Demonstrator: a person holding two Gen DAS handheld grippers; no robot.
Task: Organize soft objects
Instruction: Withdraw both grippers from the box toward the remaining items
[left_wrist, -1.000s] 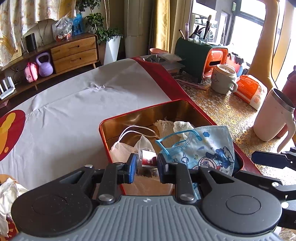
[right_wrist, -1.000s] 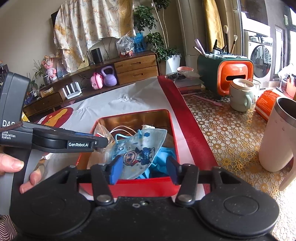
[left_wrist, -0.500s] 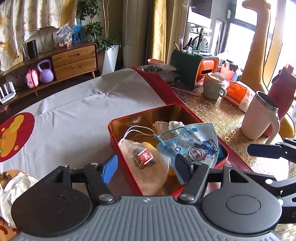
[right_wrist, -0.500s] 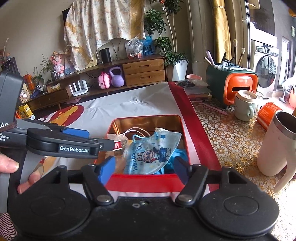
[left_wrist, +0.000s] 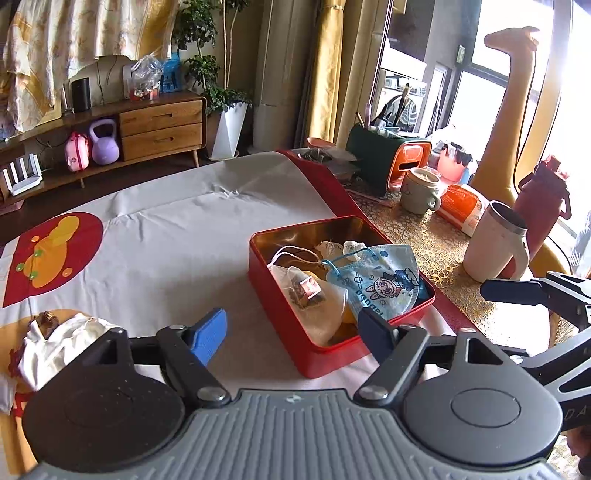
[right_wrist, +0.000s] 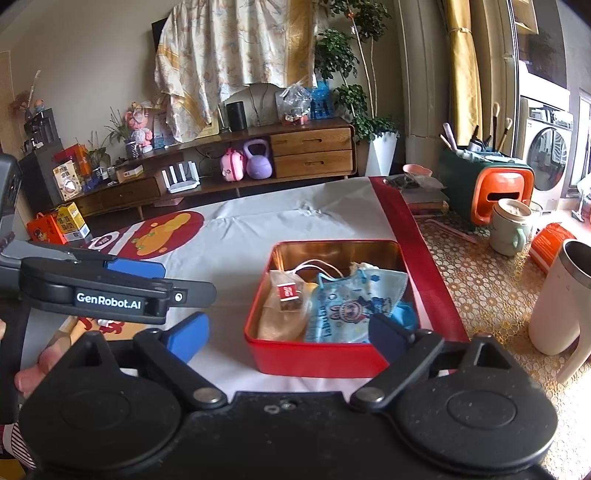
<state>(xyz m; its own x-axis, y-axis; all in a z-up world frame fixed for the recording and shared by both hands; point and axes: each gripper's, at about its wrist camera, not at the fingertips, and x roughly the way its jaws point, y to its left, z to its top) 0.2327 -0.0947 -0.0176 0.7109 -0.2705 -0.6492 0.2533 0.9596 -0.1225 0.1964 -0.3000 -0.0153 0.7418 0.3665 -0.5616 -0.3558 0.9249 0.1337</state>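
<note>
A red tin (left_wrist: 332, 360) sits on the white tablecloth and holds soft things: a mesh pouch with a red tag (left_wrist: 310, 295), a blue cartoon face mask (left_wrist: 380, 284) and a bit of white lace (left_wrist: 340, 245). My left gripper (left_wrist: 291, 334) hangs back from the tin's near corner; its jaws are opening and nothing is between them. My right gripper (right_wrist: 288, 334) hovers before the tin (right_wrist: 314, 360), also opening and empty. The pouch (right_wrist: 284, 306) and mask (right_wrist: 347, 310) lie side by side. A white cloth bundle (left_wrist: 59, 339) lies on the table to the left.
Right of the tin stand a white tumbler (left_wrist: 495, 240), a green mug (left_wrist: 419, 190), an orange packet (left_wrist: 461, 206), a dark red bottle (left_wrist: 541, 206) and a green-and-orange organiser (left_wrist: 391, 162). A hand (right_wrist: 29, 373) holds the left gripper's body (right_wrist: 110, 291).
Both grippers drew back and up from the tin and opened wide. The left one let go of the mesh pouch, which now lies in the tin beside the mask.
</note>
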